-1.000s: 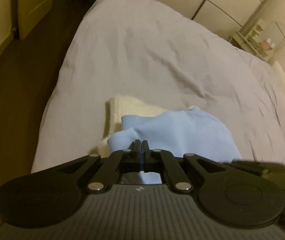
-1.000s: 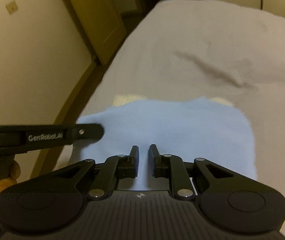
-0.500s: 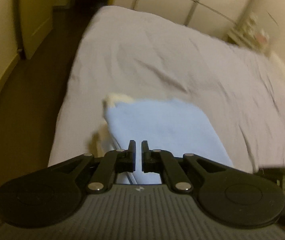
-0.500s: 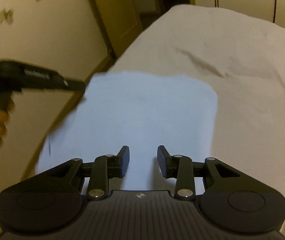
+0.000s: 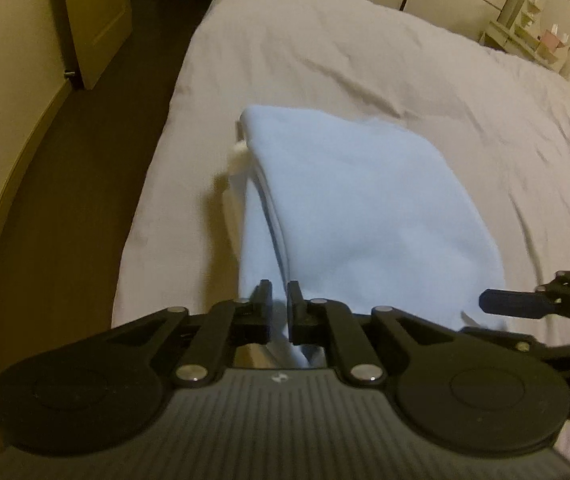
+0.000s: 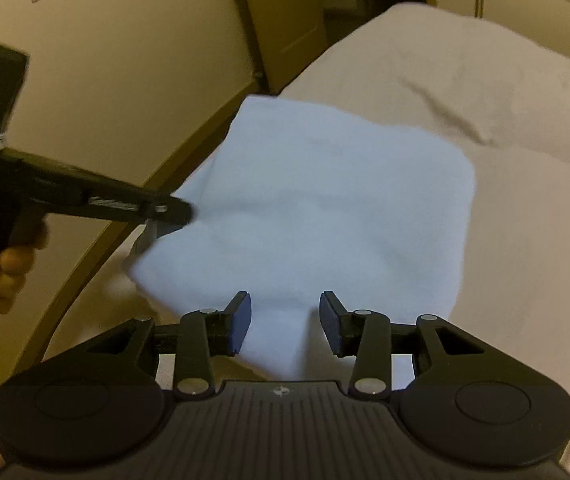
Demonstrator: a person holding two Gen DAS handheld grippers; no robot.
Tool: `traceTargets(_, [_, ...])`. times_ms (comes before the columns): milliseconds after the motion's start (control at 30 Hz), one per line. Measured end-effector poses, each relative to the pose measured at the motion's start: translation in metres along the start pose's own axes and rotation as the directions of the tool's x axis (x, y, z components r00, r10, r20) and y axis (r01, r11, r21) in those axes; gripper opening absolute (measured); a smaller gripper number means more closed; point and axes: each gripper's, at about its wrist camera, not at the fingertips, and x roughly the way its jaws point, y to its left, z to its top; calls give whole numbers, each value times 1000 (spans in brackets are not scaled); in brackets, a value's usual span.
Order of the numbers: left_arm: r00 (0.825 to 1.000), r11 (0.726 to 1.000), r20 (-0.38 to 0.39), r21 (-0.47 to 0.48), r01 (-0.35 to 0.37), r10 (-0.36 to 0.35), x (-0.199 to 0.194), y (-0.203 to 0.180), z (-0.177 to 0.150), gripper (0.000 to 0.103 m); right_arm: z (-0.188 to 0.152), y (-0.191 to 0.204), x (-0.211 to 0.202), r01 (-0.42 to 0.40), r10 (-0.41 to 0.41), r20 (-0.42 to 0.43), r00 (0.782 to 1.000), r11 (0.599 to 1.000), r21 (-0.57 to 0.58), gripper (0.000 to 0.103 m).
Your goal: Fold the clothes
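Room: a dim bedroom is seen, with a bed (image 5: 365, 64) under a pale wrinkled cover, a dark floor (image 5: 85, 152) along its left side and a door (image 5: 97, 12) set in the cream wall.
Garment: a light blue garment (image 5: 365, 208) is laid near the bed's left edge, already folded over in layers; a bit of cream cloth (image 5: 240, 151) shows from under its left edge.
Left gripper (image 5: 279, 300): the jaws are nearly together, and a thin blue edge seems to be pinched between them, though the contact is partly hidden.
Right gripper (image 6: 285, 320): the jaws are held wide apart, with a corner of the blue fabric hanging between them and neither pad seen touching it.
Handling: the garment is judged soft, light and limp; it is likely to sag and shift when lifted by one point, and its layers may slide apart.
Where to grip: the near corners or the folded near edge are judged best, so that all layers are taken together.
Surroundings: a shelf with small items and a round mirror (image 5: 563, 12) is seen at the far right, well apart from the work.
Obstacles: nothing lies on the garment; the bed edge is close on the left, so the cloth could slip off.
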Motion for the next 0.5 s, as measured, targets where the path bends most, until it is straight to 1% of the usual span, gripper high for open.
traceTargets(67, [1000, 1000, 0, -11, -15, 15, -8, -3, -3, 10, -9, -2, 3, 16, -16, -43, 999, 1000, 7, 45])
traceTargets(100, [999, 999, -11, -11, -38, 38, -6, -5, -5, 10, -12, -1, 10, 19, -19, -78, 997, 1000, 6, 47])
traceTargets(133, [998, 998, -18, -36, -56, 55, -7, -7, -5, 10, -15, -1, 14, 24, -24, -94, 995, 1000, -4, 47])
traceTargets(200, [996, 992, -34, -93, -88, 85, -11, -12, -4, 10, -16, 2, 15, 30, -32, -91, 995, 999, -25, 47])
traceTargets(233, [996, 989, -20, -115, -88, 87, -20, -14, -3, 12, -14, 3, 10, 26, -28, -85, 996, 999, -24, 47])
traceTargets(267, [995, 986, -15, -131, -100, 98, -28, -18, -2, 14, -12, 2, 2, 18, -19, -74, 997, 1000, -12, 48])
traceTargets(300, [994, 983, -12, -147, -112, 112, -37, -22, 0, 23, -11, 0, -9, 7, -7, -56, 998, 1000, 8, 54])
traceTargets(333, [993, 979, -8, -164, -120, 120, -48, -26, -1, 34, -9, -2, -19, -4, 5, -39, 999, 1000, 28, 64])
traceTargets(367, [992, 975, -4, -182, -126, 127, -59, -31, -2, 36, -11, -3, -31, -9, 10, -28, 1000, 999, 46, 66])
traceTargets(433, [992, 968, 1, -219, -126, 130, -82, -41, -9, 37, -17, -5, -54, -10, 11, -15, 1000, 997, 77, 67])
traceTargets(467, [990, 962, -7, -232, -142, 144, -92, -48, -12, 39, -21, -8, -64, -9, 11, -18, 1000, 995, 94, 69])
traceTargets(500, [987, 956, -17, -245, -159, 160, -101, -55, -15, 42, -21, -12, -71, -11, 14, -27, 1000, 993, 114, 74])
